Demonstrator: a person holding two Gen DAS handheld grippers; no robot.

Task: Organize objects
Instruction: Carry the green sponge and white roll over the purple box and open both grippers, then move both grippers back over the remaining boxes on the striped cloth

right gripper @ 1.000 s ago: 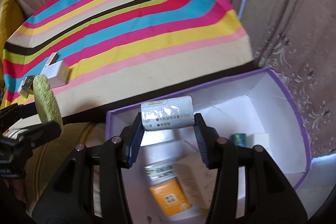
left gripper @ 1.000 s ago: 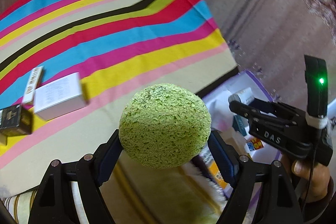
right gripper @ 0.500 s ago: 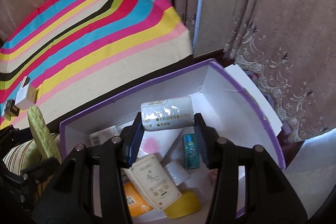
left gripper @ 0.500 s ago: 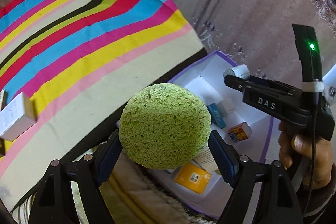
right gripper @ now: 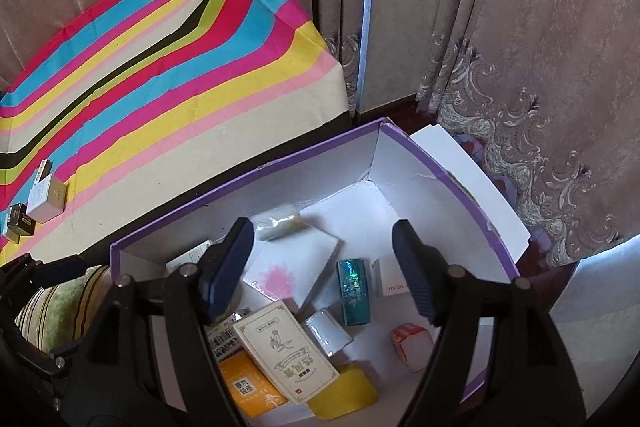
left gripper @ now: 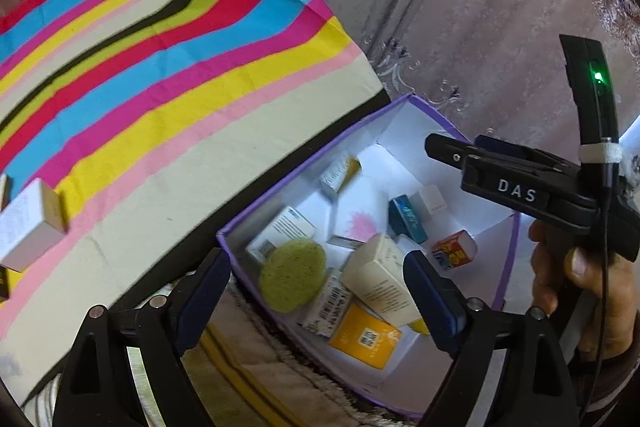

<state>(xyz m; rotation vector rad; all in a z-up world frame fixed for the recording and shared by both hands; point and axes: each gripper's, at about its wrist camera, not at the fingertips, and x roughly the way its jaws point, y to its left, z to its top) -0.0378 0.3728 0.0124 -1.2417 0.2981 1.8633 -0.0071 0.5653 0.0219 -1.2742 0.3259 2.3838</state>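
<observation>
Left gripper (left gripper: 316,287) jaws opening, nothing pinched; green sponge (left gripper: 292,275) lies below, between them, in purple box (left gripper: 304,171). Right gripper (right gripper: 324,263) jaws opening, empty; blurred white roll (right gripper: 278,223) beyond left finger. Only left view shows sponge.

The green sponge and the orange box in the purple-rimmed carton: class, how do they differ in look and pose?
The green sponge is round and rough-pored; the orange box is flat-sided with sharp edges. The sponge is plain green; the orange box carries a printed code square. The sponge leans against the purple-rimmed carton's near wall; the orange box lies flat. Both rest among small packages inside the carton, held by neither gripper.
</observation>
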